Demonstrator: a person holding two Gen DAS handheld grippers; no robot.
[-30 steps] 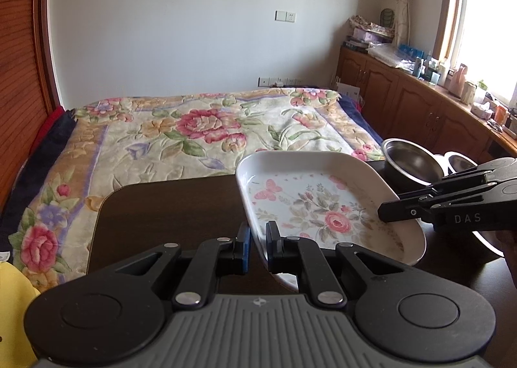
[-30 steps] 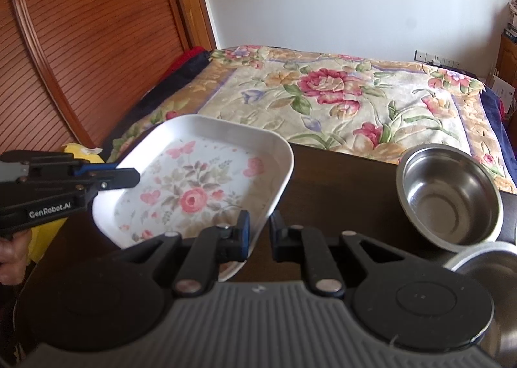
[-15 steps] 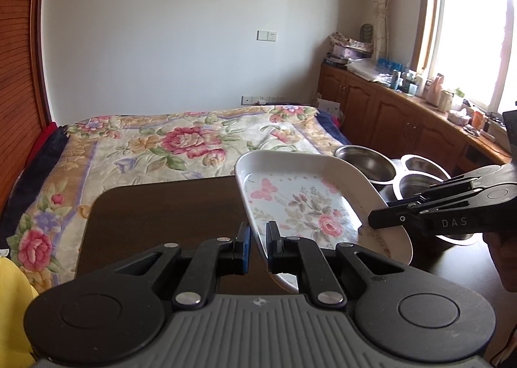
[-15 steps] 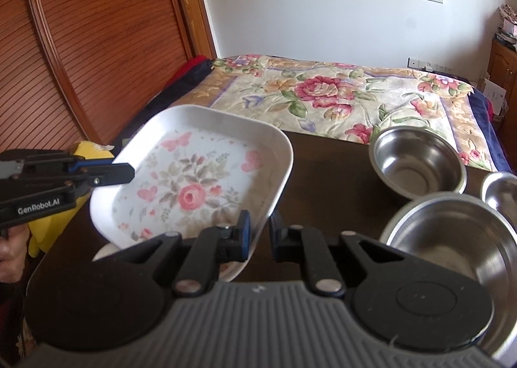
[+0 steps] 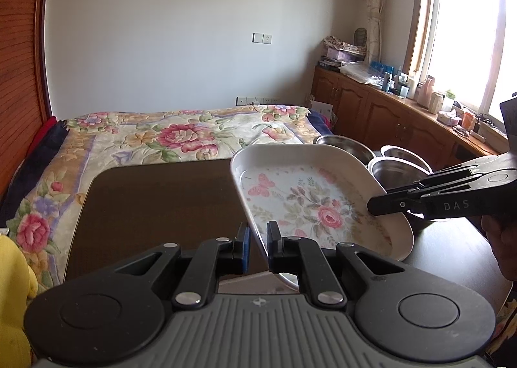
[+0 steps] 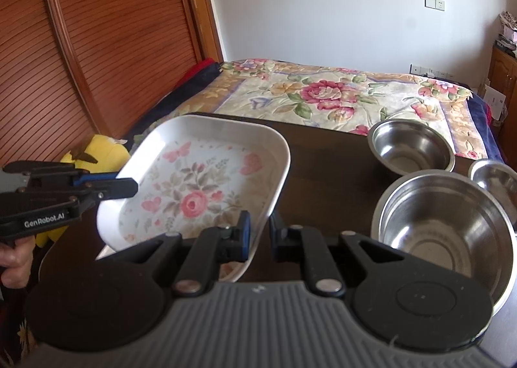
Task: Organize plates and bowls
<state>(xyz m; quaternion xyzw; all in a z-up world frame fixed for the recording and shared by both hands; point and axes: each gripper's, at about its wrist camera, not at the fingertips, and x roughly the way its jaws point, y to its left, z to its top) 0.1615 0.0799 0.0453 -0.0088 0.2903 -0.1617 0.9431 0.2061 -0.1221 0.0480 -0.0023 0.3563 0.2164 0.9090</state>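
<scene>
A white rectangular plate (image 5: 310, 203) with a rose and butterfly print hangs tilted above the dark table (image 5: 155, 203). My left gripper (image 5: 258, 245) is shut on its near left rim. My right gripper (image 6: 258, 232) is shut on the opposite rim of the plate (image 6: 200, 180). Each gripper shows in the other's view: the right gripper (image 5: 374, 206) at the right edge, the left gripper (image 6: 132, 187) at the left edge. Three steel bowls stand on the table's right side: a large one (image 6: 446, 222), a middle one (image 6: 410, 148) and a small one (image 6: 497, 177).
A white edge of another dish (image 6: 106, 250) shows under the held plate. A bed with a flowered blanket (image 5: 181, 135) lies beyond the table. A yellow plush toy (image 6: 100, 151) sits at the left, and wooden cabinets (image 5: 387, 119) run under the window.
Both grippers, still holding the plate, have risen and drawn back from the bed. The large bowl and the small bowl have come into the right wrist view.
</scene>
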